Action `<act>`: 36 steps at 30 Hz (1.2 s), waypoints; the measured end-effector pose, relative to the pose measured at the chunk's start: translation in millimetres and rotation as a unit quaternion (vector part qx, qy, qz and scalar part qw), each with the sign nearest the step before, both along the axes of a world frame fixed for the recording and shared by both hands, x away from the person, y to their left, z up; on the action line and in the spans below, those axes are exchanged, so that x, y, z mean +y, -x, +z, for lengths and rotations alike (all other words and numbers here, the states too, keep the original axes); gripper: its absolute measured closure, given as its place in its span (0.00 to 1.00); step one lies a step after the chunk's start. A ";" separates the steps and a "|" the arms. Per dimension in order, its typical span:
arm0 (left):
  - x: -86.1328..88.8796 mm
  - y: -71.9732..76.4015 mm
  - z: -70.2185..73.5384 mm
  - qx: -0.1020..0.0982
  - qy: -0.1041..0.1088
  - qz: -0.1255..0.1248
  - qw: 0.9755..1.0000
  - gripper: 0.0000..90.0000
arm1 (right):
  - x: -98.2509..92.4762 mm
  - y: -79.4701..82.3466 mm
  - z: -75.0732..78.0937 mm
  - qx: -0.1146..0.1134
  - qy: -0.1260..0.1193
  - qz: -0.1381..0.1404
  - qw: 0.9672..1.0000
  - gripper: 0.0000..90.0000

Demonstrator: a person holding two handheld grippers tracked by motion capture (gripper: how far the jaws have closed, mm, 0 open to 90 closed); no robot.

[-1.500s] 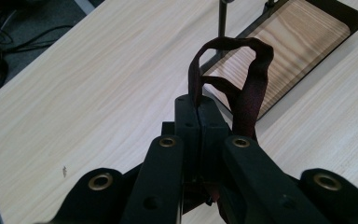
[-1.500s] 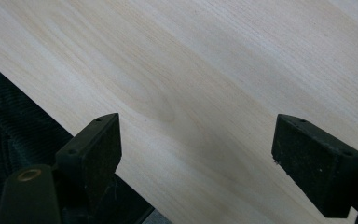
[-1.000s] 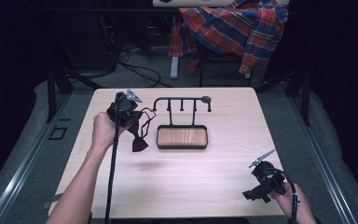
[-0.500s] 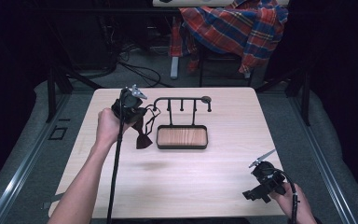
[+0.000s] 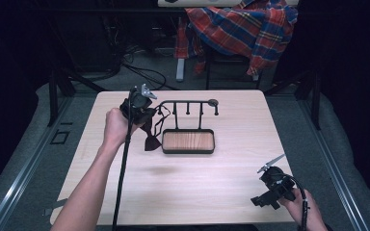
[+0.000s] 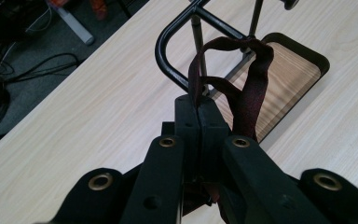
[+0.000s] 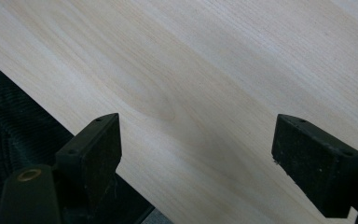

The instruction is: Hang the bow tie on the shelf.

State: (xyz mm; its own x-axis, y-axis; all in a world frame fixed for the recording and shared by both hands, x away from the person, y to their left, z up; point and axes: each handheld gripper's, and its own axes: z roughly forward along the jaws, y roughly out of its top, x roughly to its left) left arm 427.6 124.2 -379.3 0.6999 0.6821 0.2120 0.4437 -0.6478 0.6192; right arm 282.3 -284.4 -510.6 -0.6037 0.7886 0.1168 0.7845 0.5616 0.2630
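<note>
**Left claw clamped on a bow tie strap at the rack; right claw wide open over bare bench**

At the left of the high view, the left claw (image 5: 147, 115) is raised above the bench (image 5: 125, 192), close beside the left end of a black metal rack (image 5: 188, 103). In the left gripper view its two pads are pressed fully together, pinching the thin dark-red strap (image 6: 249, 88) of a bow tie (image 5: 150, 142). The strap loops up from the pads and over the bent end of the rack's top bar, while the bow itself hangs below the claw, just left of the rack's wooden tray (image 5: 188, 141).

The rack stands near the middle of the bench, its short pegs (image 5: 188, 110) hanging from the bar above the tray.

Far to the right, at the near corner of the bench, the right claw (image 5: 265, 192) is well apart from the rack. In the right gripper view its jaws stand wide apart with nothing between them, above bare wood by the bench edge.
</note>
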 end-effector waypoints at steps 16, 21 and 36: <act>-15.1 -16.7 3.8 0.000 -0.017 -0.003 1.000 0.99 | -0.4 -0.2 0.0 0.001 0.002 0.003 1.000 0.17; -16.2 -24.5 1.0 0.001 -0.024 0.007 1.000 0.99 | -0.4 -0.2 -0.2 0.001 0.003 0.004 1.000 0.17; -5.7 -43.1 -15.4 0.023 -0.025 0.049 0.998 0.99 | 0.1 -0.3 -0.3 0.008 0.006 0.007 1.000 0.17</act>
State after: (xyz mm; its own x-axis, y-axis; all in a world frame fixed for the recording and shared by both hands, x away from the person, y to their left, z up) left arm 470.7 118.5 -394.7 0.6409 0.7367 0.2157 0.5334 -0.6294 0.5651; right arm 282.6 -284.3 -510.9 -0.6125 0.7819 0.1164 0.7807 0.5752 0.2442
